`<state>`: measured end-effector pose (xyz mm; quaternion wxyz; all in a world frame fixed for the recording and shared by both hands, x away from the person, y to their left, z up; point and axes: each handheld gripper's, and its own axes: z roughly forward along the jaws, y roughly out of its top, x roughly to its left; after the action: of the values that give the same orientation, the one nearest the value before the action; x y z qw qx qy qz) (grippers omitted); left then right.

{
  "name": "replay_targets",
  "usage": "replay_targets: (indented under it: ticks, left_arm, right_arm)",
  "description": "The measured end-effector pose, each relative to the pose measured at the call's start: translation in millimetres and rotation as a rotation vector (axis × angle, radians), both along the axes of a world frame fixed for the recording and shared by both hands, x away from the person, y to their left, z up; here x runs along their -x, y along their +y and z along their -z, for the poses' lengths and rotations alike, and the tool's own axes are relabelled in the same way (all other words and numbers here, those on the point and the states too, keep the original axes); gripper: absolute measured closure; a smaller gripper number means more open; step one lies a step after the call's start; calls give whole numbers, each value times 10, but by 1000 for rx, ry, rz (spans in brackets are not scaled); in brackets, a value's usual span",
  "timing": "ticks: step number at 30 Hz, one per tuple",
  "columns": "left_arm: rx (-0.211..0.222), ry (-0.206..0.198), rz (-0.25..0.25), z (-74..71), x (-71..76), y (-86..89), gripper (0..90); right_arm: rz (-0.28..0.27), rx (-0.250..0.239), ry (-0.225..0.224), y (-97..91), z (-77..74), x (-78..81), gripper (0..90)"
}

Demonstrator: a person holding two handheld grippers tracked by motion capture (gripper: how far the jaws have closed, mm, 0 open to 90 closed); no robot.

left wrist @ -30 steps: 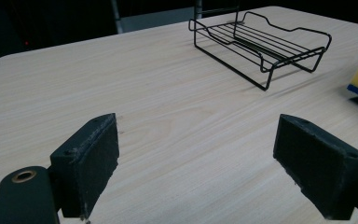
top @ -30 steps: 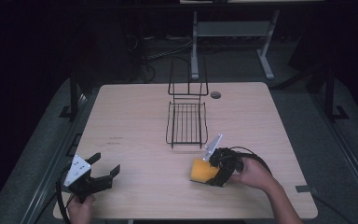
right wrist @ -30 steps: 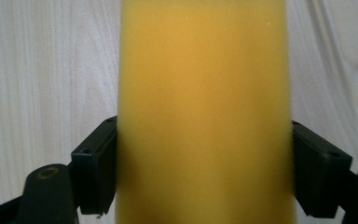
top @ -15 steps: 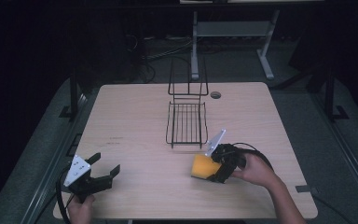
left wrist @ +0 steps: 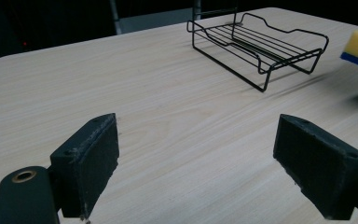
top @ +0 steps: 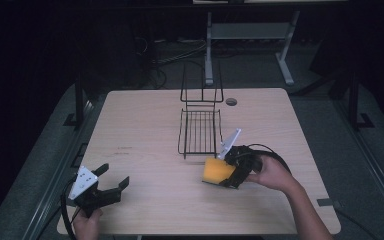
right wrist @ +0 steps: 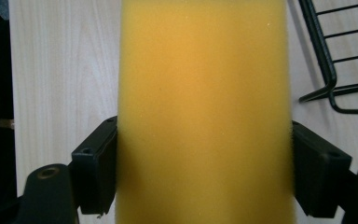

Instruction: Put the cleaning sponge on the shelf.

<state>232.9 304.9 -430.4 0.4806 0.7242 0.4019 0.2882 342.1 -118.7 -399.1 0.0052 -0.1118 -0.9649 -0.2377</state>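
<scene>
Right gripper [top: 219, 172] clamped on yellow sponge [top: 217, 170], jaws pressing both its long sides; sponge held just above tabletop [top: 145, 120], right of centre, toward near edge. Blue underside visible in left gripper view. Black wire rack [top: 199, 131] just beyond sponge, toward far edge, near but not touching. Left gripper [top: 111, 178] at near-left corner, jaws spread wide, holding nothing, well apart from sponge. Bare wood between them.

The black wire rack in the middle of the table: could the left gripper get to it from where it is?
Probably yes. The left gripper sits open and holds nothing, and bare wooden table lies between it and the black wire rack. The yellow sponge sits off to one side.
</scene>
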Motion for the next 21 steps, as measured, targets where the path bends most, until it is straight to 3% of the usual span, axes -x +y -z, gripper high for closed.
replay_targets:
  ticks: [21]
  left_arm:
    - [-4, 4, 5, 1, -13, -9, 135]
  right_arm:
    - [-28, 18, 25, 293, -121, -430, 217]
